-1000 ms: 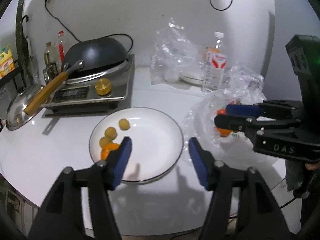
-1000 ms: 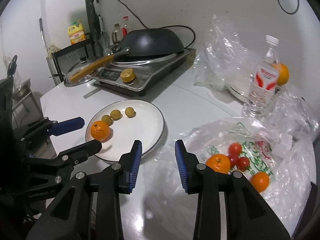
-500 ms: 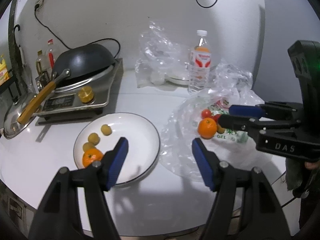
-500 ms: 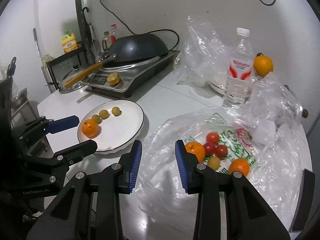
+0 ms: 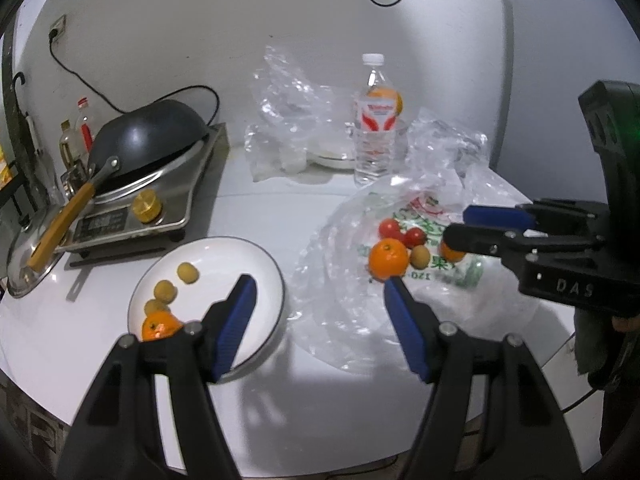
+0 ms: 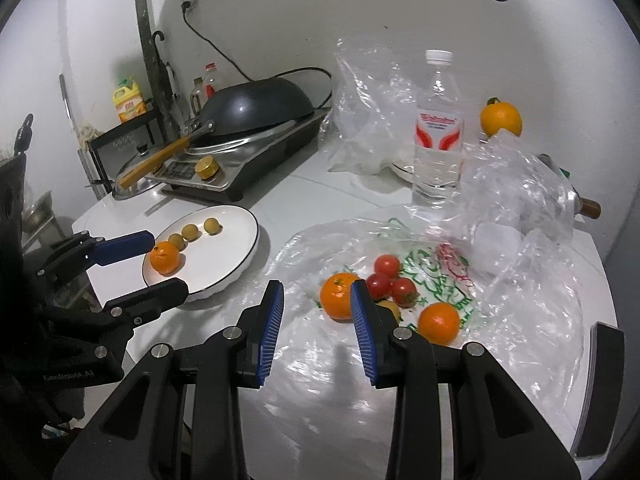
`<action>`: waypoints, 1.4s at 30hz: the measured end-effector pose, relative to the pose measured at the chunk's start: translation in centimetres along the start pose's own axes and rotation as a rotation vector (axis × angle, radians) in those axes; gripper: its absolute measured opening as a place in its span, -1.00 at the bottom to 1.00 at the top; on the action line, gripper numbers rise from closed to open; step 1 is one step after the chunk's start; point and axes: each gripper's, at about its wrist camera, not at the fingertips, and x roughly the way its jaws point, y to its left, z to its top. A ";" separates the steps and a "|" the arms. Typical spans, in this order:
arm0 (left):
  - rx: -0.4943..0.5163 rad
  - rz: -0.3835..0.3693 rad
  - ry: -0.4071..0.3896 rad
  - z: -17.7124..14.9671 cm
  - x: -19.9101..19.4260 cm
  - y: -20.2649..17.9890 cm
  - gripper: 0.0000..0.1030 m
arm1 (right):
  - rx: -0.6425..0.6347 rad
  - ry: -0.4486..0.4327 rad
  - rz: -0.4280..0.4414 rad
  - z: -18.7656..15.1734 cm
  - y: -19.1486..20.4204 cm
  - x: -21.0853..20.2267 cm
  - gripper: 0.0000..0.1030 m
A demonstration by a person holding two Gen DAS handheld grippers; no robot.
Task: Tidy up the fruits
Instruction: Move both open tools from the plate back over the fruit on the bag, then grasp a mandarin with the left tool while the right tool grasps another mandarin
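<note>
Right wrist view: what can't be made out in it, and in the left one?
- Small yellowish fruit, right wrist view: mostly hidden behind the right gripper.
- Orange in the plastic bag, left wrist view: half covered by the right gripper.
- Bottle label: too small to read.

My left gripper [image 5: 318, 300] hung over the table [image 5: 256, 208], between the plate [image 5: 240, 252] on its left and the plastic bag [image 5: 336, 280] spread flat on its right. On the plate's left part lay an orange [image 5: 158, 326] with three small fruits [image 5: 176, 280] in a row behind it. On the bag sat another orange [image 6: 338, 294], tomatoes [image 6: 388, 276] just right of it, and a third orange [image 6: 438, 322] nearer my right gripper [image 6: 316, 320], which hovered before them. Behind the plate stood the stove [image 5: 160, 200] with the wok [image 5: 148, 140] on it; behind the bag, a water bottle [image 6: 438, 128].
</note>
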 end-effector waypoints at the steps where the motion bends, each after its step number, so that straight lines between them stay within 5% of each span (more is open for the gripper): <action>1: 0.003 -0.001 0.002 0.1 0.1 -0.3 0.31 | 0.003 -0.001 0.001 -0.1 -0.3 -0.1 -0.29; 22: 0.038 -0.035 0.019 1.5 2.7 -4.5 0.31 | 0.086 -0.033 0.029 -0.6 -6.4 -2.1 -0.29; 37: 0.035 -0.081 0.061 2.3 7.4 -5.7 0.31 | 0.101 0.032 -0.014 -0.8 -9.5 0.7 -0.28; 42: 0.040 -0.083 0.078 2.5 8.6 -5.3 0.31 | 0.115 0.054 -0.021 -1.1 -9.8 2.2 -0.09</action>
